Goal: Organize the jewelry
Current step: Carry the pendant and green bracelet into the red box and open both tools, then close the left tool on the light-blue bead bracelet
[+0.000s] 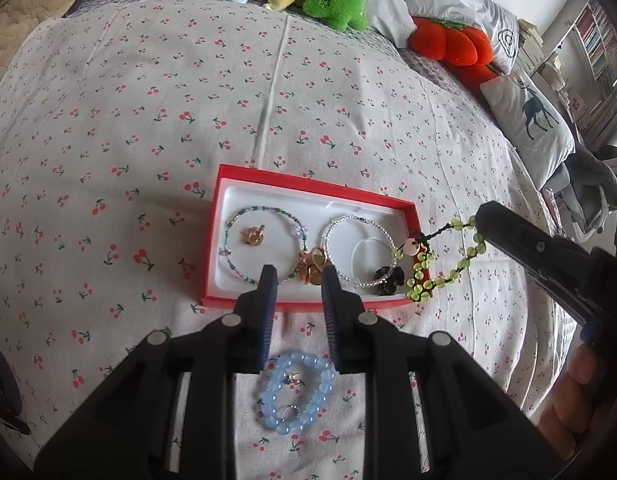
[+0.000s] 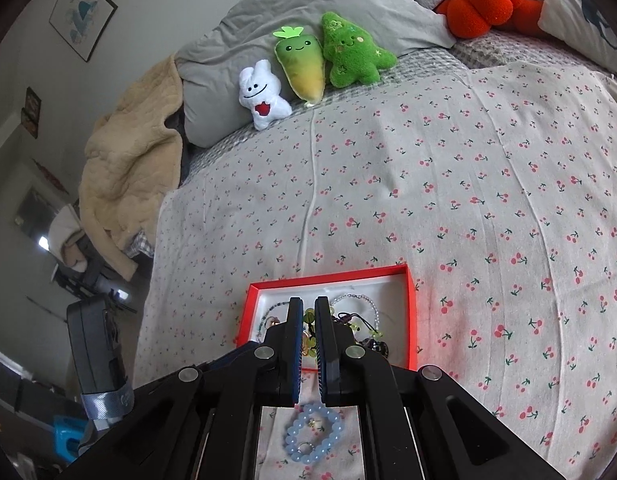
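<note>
Right gripper point(image 2: 308, 312) clamps green bead bracelet point(image 1: 440, 258), dangling over red box's point(image 1: 308, 182) right edge. Left gripper point(image 1: 298, 280) half open, empty. Risk: release here and loop drapes across rim, slides onto bedsheet point(image 1: 148, 120).
</note>
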A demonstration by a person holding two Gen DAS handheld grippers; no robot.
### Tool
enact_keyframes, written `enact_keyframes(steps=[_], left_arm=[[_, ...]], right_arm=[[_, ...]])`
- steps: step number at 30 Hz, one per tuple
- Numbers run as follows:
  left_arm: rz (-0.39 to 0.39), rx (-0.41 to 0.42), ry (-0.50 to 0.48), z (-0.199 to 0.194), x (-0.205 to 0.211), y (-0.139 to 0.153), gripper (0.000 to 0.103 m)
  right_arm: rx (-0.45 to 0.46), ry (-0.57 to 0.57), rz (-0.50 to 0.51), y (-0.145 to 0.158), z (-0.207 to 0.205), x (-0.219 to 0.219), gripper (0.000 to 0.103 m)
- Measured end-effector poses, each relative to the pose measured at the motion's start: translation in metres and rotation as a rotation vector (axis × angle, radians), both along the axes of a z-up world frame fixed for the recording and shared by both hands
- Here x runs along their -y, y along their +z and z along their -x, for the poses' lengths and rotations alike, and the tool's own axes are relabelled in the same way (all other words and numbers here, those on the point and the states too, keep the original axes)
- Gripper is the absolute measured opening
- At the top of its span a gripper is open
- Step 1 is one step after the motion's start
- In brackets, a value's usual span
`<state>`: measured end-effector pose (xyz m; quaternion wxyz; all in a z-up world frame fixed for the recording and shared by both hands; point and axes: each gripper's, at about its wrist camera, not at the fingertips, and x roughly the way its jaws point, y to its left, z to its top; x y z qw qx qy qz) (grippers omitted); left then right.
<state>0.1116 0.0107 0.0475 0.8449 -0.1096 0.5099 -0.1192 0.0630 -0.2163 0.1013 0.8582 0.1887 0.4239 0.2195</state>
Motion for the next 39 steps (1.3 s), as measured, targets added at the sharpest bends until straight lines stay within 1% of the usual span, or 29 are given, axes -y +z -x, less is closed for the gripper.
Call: enact_keyframes(steps=[6,9,13,17,20,24,26,27,28,29,30,31,32,33,35,36,37,39], left_arm=[[-0.018,-0.017,0.073,0.002,-0.031,0.001,0.024],[-0.041,-0.02,0.104,0.002,-0.04,0.0,0.024],[-0.046,-0.028,0.109,0.004,-0.044,-0.002,0.024],[-0.047,-0.028,0.094,0.005,-0.041,-0.002,0.024],[-0.051,-0.026,0.084,0.006,-0.037,-0.002,0.024],[-0.065,-0.035,0.064,0.006,-0.03,-0.006,0.024],[-0.068,-0.04,0.058,0.007,-0.027,-0.007,0.024],[-0.069,-0.042,0.054,0.007,-0.026,-0.007,0.025],[-0.068,-0.042,0.05,0.007,-0.025,-0.007,0.025],[-0.066,-0.04,0.045,0.008,-0.024,-0.006,0.029],[-0.065,-0.038,0.041,0.01,-0.023,-0.006,0.037],[-0.066,-0.034,0.038,0.011,-0.023,-0.005,0.042],[-0.067,-0.03,0.035,0.012,-0.022,-0.003,0.05],[-0.07,-0.025,0.03,0.014,-0.021,-0.002,0.055],[-0.081,-0.017,0.019,0.018,-0.02,-0.001,0.06],[-0.088,-0.015,0.015,0.02,-0.019,0.0,0.063],[-0.095,-0.015,0.011,0.022,-0.019,-0.001,0.065],[-0.108,-0.019,0.001,0.026,-0.018,-0.002,0.071]], right_arm=[[0.017,0.1,-0.061,0.008,-0.002,-0.041,0.006],[0.001,0.136,-0.08,0.0,-0.007,-0.057,0.006],[-0.063,0.124,-0.012,-0.03,-0.017,-0.062,0.006],[-0.103,0.071,0.052,-0.052,-0.023,-0.047,0.006],[-0.113,0.039,0.072,-0.058,-0.026,-0.032,0.006],[-0.099,0.003,0.139,-0.062,-0.027,-0.023,0.007],[-0.1,-0.017,0.146,-0.062,-0.028,-0.019,0.007],[-0.101,-0.027,0.144,-0.062,-0.028,-0.016,0.01],[-0.103,-0.032,0.14,-0.061,-0.027,-0.014,0.014],[-0.105,-0.033,0.138,-0.06,-0.025,-0.011,0.015],[-0.105,-0.033,0.137,-0.059,-0.023,-0.009,0.015],[-0.102,-0.031,0.136,-0.056,-0.02,-0.007,0.016],[-0.099,-0.028,0.139,-0.054,-0.018,-0.007,0.017],[-0.094,-0.026,0.144,-0.052,-0.014,-0.005,0.021],[-0.079,-0.018,0.16,-0.046,-0.006,-0.003,0.033],[-0.069,-0.013,0.165,-0.043,-0.001,-0.002,0.053],[-0.054,-0.008,0.166,-0.04,0.005,-0.001,0.068],[-0.033,0.008,0.181,-0.035,0.015,0.0,0.069]])
